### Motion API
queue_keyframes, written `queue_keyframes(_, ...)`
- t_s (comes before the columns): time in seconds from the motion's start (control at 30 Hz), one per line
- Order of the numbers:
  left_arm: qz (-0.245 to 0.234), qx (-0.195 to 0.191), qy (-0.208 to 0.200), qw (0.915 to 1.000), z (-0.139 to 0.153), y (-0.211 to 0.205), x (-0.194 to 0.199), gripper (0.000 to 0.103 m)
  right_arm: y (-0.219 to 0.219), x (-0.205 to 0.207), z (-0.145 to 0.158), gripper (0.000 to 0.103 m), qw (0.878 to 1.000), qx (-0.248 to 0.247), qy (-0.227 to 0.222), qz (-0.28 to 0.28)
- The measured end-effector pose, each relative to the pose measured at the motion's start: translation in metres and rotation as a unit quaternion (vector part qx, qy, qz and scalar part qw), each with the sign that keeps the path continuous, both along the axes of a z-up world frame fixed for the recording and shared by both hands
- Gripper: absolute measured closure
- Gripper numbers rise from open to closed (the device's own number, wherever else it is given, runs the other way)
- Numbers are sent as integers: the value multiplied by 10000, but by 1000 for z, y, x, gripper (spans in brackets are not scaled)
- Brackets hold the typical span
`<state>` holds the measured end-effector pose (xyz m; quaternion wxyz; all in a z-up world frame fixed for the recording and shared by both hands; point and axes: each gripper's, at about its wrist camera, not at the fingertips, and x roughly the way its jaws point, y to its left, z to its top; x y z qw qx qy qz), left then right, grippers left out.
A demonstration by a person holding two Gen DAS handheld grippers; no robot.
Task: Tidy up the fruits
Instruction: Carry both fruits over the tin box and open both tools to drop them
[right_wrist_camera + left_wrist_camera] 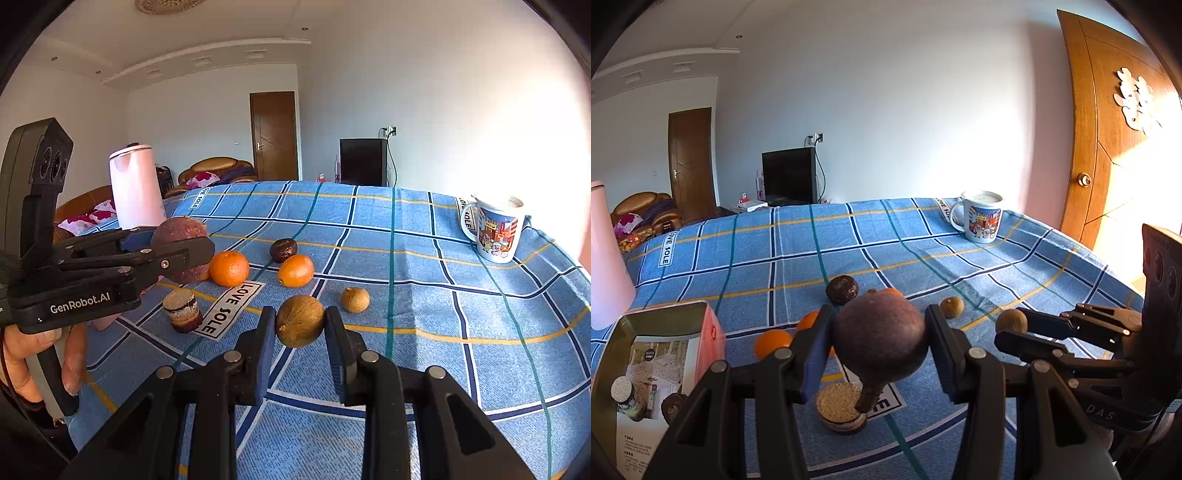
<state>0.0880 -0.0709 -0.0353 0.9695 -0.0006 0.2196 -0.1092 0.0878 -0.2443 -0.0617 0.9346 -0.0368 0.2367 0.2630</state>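
My left gripper (881,343) is shut on a dark purple passion fruit (881,341) and holds it above the blue checked cloth; the fruit also shows in the right wrist view (177,230). My right gripper (300,323) is shut on a brown round fruit (300,320), seen too in the left wrist view (1011,321). On the cloth lie two oranges (229,268) (296,271), a small brown fruit (355,300) and a dark wrinkled fruit (283,250).
A sandwich cookie (183,309) stands by the "LOVE SOLE" label (229,310). A printed mug (496,230) stands at the far right, a pink kettle (136,186) at the far left. A pink box (657,369) sits at the left wrist view's lower left.
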Motion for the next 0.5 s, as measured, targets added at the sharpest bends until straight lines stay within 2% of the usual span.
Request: queue_keyframes(0.5, 208, -79, -479, 9986, 5, 7, -19, 51, -4, -17, 6, 75, 9986, 151, -497, 13)
